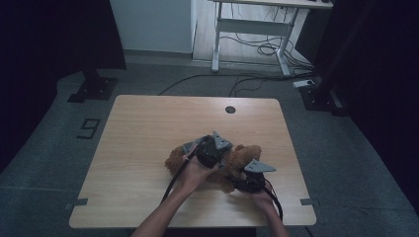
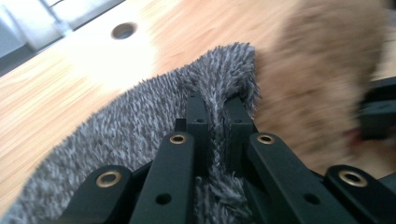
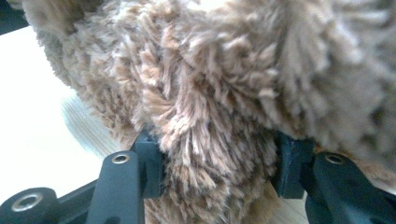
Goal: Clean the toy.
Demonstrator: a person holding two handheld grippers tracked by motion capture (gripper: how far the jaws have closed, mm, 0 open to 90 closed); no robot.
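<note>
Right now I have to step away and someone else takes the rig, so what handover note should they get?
Left tongs: shut on a fold of grey cloth, beside the teddy.
Right tongs: clamped on a brown plush limb of the teddy, holding it steady.
Teddy lies mid-table, between both hands.
Done: both grips are set.
Left: it looks like the cloth is being worked on or off the teddy; which one I cannot tell. Keep both grips until that is clear.
</note>
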